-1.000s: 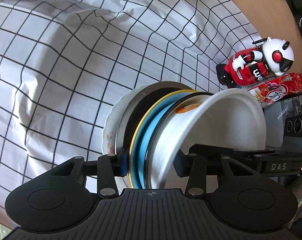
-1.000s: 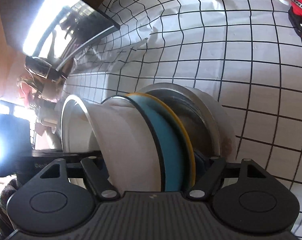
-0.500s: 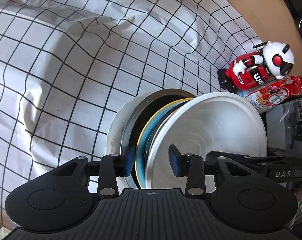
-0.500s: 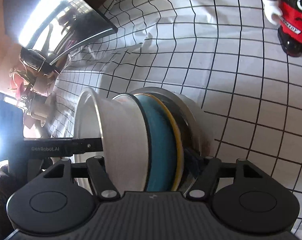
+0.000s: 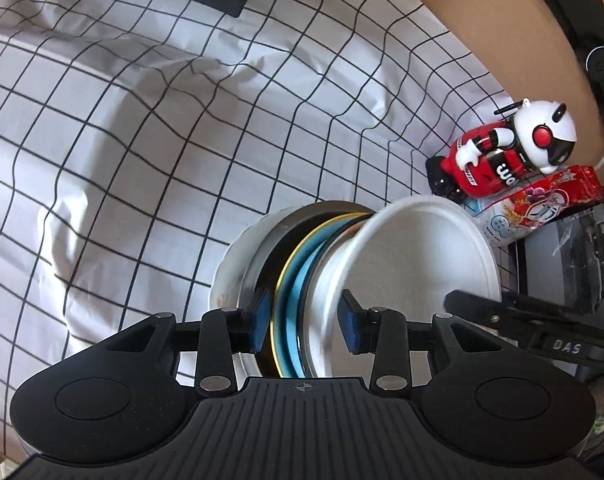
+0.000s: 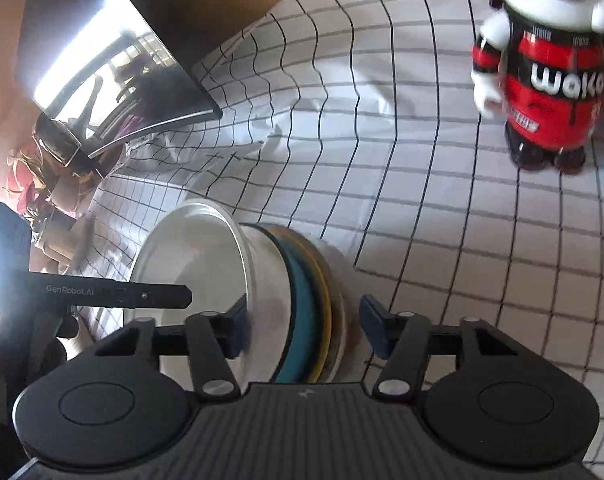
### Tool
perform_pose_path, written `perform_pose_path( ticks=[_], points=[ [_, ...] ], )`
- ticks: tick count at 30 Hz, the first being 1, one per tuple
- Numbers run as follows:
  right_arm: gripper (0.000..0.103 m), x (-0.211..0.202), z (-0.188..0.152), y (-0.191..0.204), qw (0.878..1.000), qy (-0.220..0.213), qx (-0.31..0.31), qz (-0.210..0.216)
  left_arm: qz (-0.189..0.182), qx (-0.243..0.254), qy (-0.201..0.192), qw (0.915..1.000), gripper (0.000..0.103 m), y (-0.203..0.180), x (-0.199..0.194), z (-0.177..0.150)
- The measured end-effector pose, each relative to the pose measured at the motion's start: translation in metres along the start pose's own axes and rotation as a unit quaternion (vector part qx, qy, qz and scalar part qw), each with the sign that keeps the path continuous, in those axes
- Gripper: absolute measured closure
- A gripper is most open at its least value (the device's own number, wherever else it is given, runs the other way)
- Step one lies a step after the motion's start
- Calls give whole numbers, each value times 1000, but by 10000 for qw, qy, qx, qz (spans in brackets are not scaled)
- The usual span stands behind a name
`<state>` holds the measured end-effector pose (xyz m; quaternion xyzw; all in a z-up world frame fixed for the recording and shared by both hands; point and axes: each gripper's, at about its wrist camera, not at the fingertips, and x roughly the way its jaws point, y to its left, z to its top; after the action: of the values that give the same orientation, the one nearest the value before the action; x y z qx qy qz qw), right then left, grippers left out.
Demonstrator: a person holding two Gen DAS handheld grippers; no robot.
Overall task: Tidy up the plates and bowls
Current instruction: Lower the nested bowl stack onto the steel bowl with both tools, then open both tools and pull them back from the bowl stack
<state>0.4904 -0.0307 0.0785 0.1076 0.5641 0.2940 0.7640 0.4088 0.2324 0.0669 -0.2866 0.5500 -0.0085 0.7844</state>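
White cloth with a black grid (image 5: 150,128) covers the counter, and on it I see a stack of plates and bowls (image 5: 298,280) held on edge between my two grippers. In the left wrist view, going left to right, the stack runs from a white plate through a metal one and a blue, yellow-rimmed plate (image 5: 292,292) to a white bowl (image 5: 422,260) at the right end. My left gripper (image 5: 306,322) spans part of the stack, its left pad against the metal plate and its right pad at the bowl's wall; I read it as gripping the stack. In the right wrist view, my right gripper (image 6: 304,330) is closing around the stack, its left pad touching the bowl's rim and the right pad apart from the outer plate. Far right stands a red and white toy robot (image 6: 550,92).
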Motion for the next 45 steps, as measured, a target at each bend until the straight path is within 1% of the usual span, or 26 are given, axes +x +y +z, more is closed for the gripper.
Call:
perform_pose_path(
  ticks=[1,3,5,6,12,14,15,17,20,24,27,29,33,34,35,37,38,39,40,41,42,43,45],
  points=[
    [51,3,-2,1,10000,28,13,70,7,-19,-2,10000,63,2,-1,-2],
    [51,9,-4,5,9997,53,46,229,49,-39,-33,10000,63,4,-3,-2],
    [51,13,-6,14,9999,-50,-95,65,57,-83,-52,9999,63,6,-6,-3],
    [51,14,-6,17,9999,-83,-116,49,78,-103,-60,9999,63,7,-7,-3],
    [49,21,3,12,9996,-135,81,242,150,-183,-123,9996,63,9,-10,-3],
    [49,18,4,11,9993,-172,121,307,198,-107,-219,9995,63,5,-15,-3],
    [49,14,5,13,9991,-258,82,326,139,-54,-302,9994,63,3,-20,-2],
    [49,5,5,17,9984,-503,-89,225,27,-4,-448,9990,63,-1,-30,2],
    [49,2,10,20,9971,-718,-233,-80,169,119,-648,9977,63,-7,-38,12],
    [49,16,16,11,9978,-622,-94,-206,339,184,-509,9980,63,-7,-23,23],
    [49,22,17,3,9982,-578,97,-159,438,185,-363,9982,64,-3,-9,22],
    [49,24,16,4,9981,-579,65,-178,441,180,-324,9983,62,0,-5,20],
    [49,25,13,7,9980,-578,29,-234,338,170,-336,9987,62,5,-6,18],
    [49,24,12,9,9977,-608,-9,-283,331,212,-371,9985,62,5,-7,17],
    [49,23,10,11,9972,-659,-59,-338,293,315,-461,9980,64,3,-10,16],
    [49,17,3,19,9950,-865,-239,-443,101,717,-809,9941,64,-2,-18,10],
    [49,13,-2,24,9930,-1002,-363,-505,-12,940,-1021,9903,64,-3,-23,5],
    [49,9,-8,30,9905,-1138,-486,-606,-119,1171,-1250,9852,64,-4,-28,-1],
    [49,7,-13,36,9879,-1251,-582,-702,-232,1438,-1495,9780,64,-4,-32,-9],
    [47,5,-20,42,9851,-1356,-678,-807,-304,1649,-1649,9719,64,-3,-34,-16],
    [46,4,-27,48,9821,-1438,-772,-935,-351,1826,-1741,9670,64,-2,-35,-22],
    [44,3,-34,53,9793,-1507,-845,-1053,-371,1966,-1741,9642,64,-1,-34,-28],
    [44,2,-51,62,9711,-1684,-1017,-1350,-351,2203,-1569,9621,64,1,-31,-37]
  ],
)
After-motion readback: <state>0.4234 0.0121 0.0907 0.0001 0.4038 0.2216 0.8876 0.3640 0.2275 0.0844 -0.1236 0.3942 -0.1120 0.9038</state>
